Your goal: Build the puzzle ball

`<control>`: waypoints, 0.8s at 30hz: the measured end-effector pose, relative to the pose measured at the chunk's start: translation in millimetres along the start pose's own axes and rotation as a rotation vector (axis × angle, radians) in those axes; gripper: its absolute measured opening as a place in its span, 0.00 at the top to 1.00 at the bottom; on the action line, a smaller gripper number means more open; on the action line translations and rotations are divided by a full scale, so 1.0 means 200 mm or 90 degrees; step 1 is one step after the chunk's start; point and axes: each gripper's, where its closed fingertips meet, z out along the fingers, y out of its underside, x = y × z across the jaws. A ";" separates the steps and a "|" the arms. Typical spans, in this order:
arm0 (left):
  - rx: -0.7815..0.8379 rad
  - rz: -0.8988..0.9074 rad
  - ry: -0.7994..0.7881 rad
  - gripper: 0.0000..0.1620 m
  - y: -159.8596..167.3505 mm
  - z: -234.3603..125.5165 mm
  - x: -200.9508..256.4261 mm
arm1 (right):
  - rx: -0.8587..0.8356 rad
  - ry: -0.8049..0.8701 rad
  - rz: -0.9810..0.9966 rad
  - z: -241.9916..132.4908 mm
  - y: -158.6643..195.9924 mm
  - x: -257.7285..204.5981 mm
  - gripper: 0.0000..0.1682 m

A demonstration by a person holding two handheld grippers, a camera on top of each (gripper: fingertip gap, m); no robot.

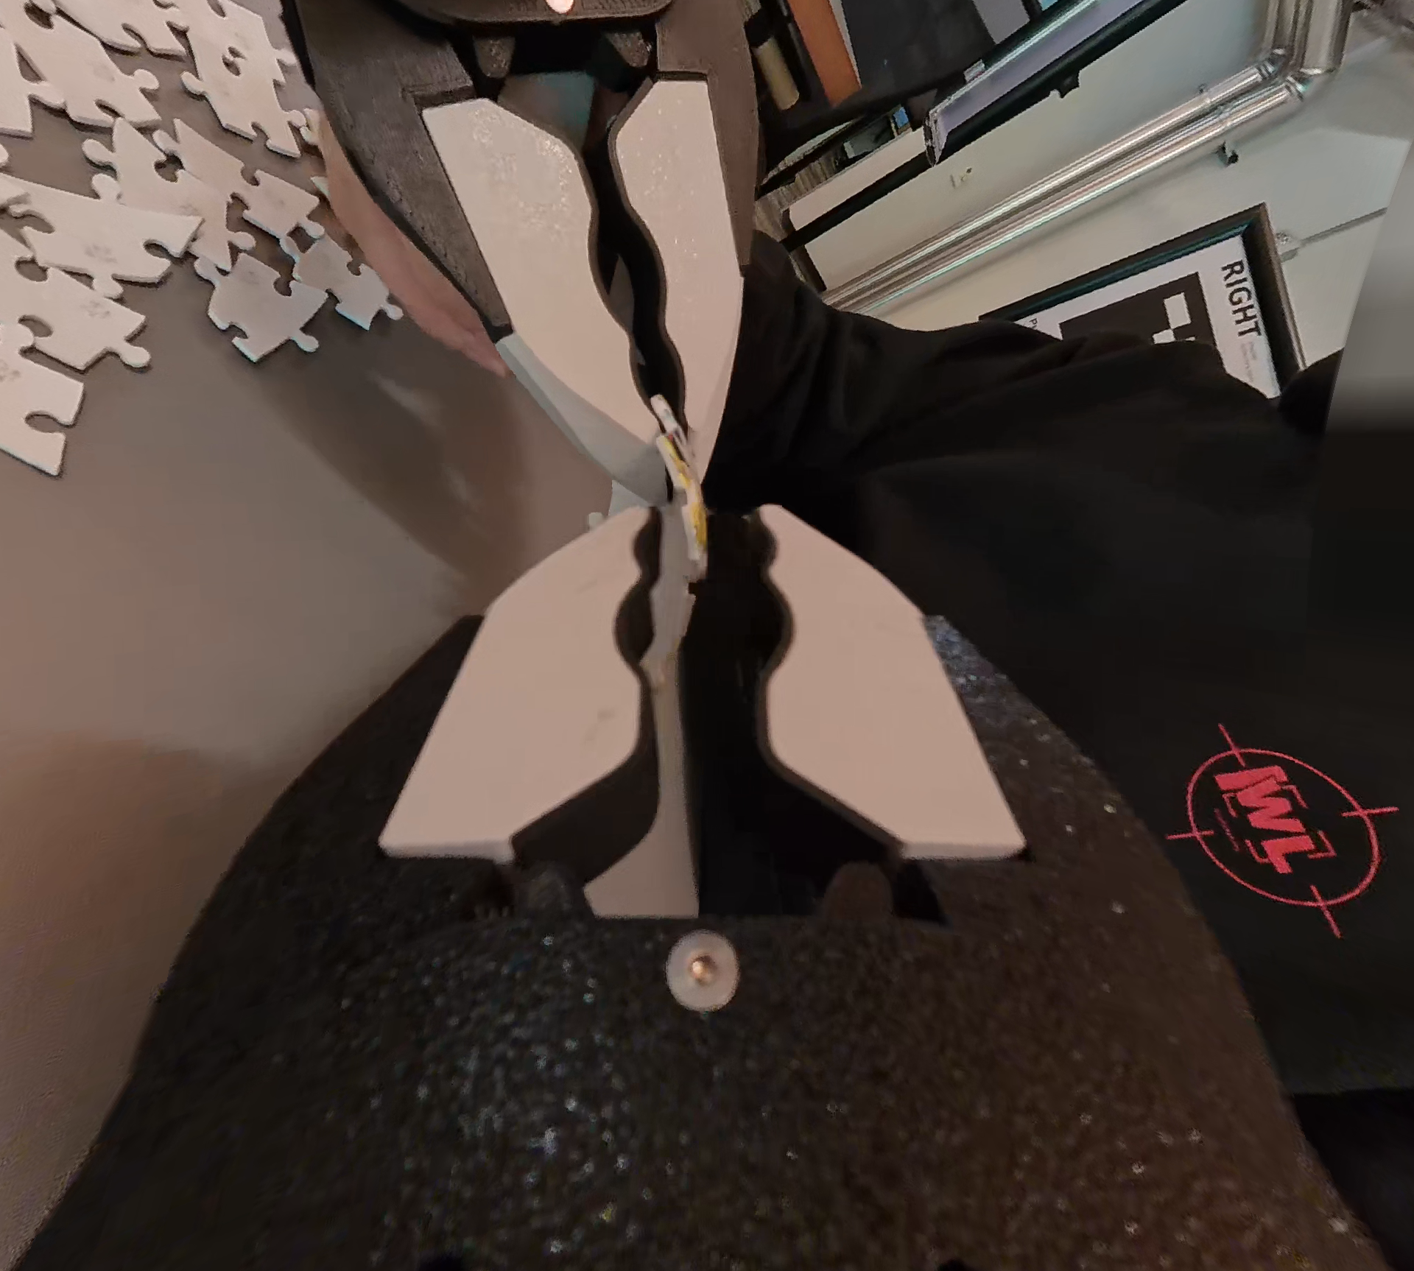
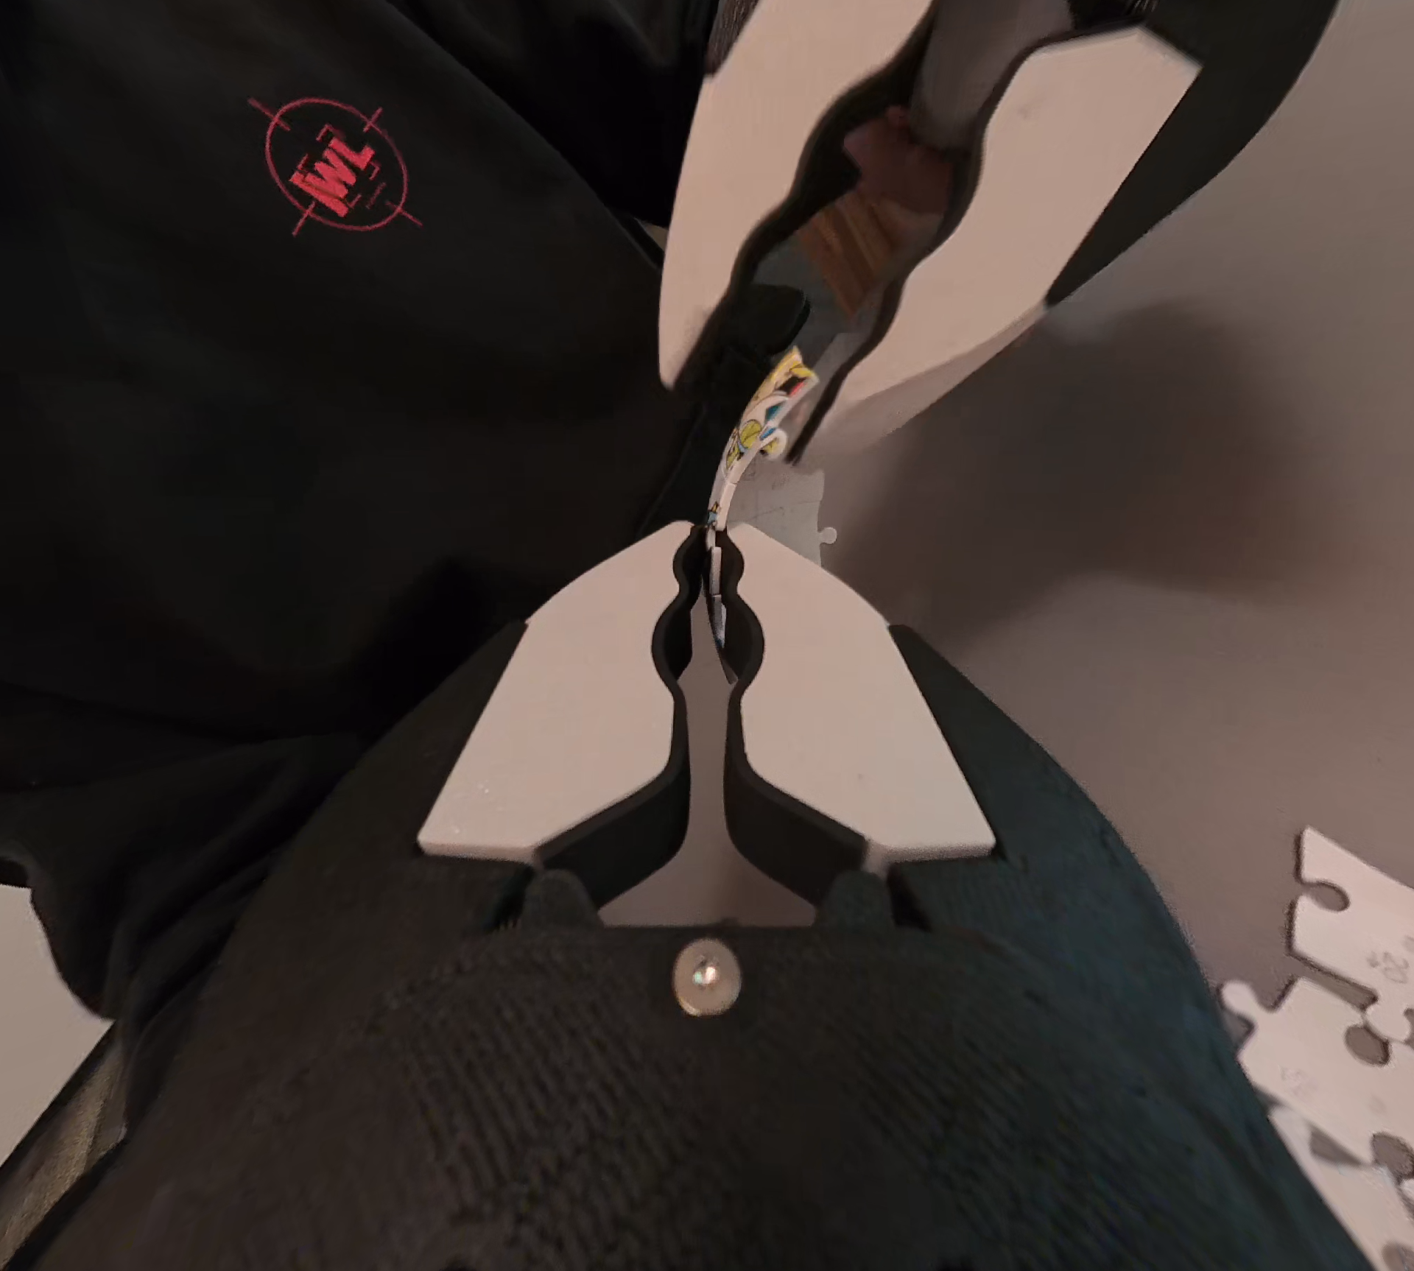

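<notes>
Both grippers, left (image 1: 692, 515) and right (image 2: 708, 534), pinch thin, light puzzle pieces (image 2: 754, 435); keep your grip near their edges.

Held pieces (image 2: 754, 427): thin, curved, printed yellow, blue and white on one face, seen edge-on, raised above the table.
Loose pieces (image 1: 153, 163): pale backs up, scattered far left.

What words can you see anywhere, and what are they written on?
Framed black-and-white sign in the background: printed words, which I won't repeat.
Red round emblem on the black top: letters, not repeated either.
Loose white puzzle pieces: faint marks, too small to read.
</notes>
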 end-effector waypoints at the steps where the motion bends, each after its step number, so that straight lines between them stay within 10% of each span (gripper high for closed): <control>1: 0.009 0.014 -0.005 0.83 -0.01 -0.01 0.00 | -0.007 0.002 0.002 -0.01 0.02 -0.02 0.98; 9: 0.116 0.246 -0.350 0.78 -0.16 -0.31 -0.26 | 0.025 0.135 0.014 -0.25 0.08 -0.07 0.98; 14: 0.001 0.378 -0.586 0.68 -0.14 -0.47 -0.59 | 0.038 0.145 0.017 -0.30 0.10 -0.07 0.98; 24: -0.191 0.377 -0.600 0.66 -0.18 -0.43 -0.99 | 0.040 0.141 0.028 -0.31 0.13 -0.06 0.98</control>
